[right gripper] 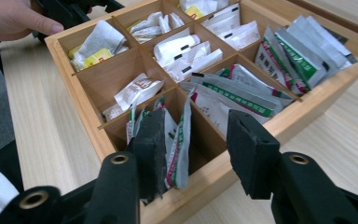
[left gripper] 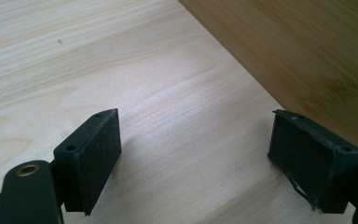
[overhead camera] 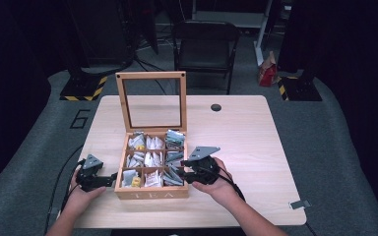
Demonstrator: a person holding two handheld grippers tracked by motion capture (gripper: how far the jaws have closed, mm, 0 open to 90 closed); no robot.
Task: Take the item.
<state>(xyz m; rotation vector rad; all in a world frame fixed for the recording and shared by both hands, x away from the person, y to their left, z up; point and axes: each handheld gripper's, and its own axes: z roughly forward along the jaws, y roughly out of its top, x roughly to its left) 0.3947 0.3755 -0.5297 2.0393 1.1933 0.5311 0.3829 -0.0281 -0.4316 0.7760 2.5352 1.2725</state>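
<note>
An open wooden tea box (overhead camera: 151, 193) with its glass lid (overhead camera: 120, 103) upright stands on the table, its compartments full of tea packets. My right gripper (overhead camera: 183, 176) reaches in at the box's near right corner. In the right gripper view its jaws (right gripper: 200, 144) stand open around several green-and-white packets (right gripper: 179, 135): one pad is beside them, the other is apart from them by the box's wall (right gripper: 307, 100). My left gripper (overhead camera: 112, 178) rests on the table against the box's left side. Its jaws (left gripper: 196, 154) are wide open over bare wood beside the box wall (left gripper: 307, 56).
The light wooden table (overhead camera: 236, 142) has bare room to the right of the box, a cable hole (overhead camera: 216, 107) and a small grey item (overhead camera: 300, 204) near its right front corner. A chair (overhead camera: 204, 44) and a red bag (overhead camera: 267, 71) stand beyond.
</note>
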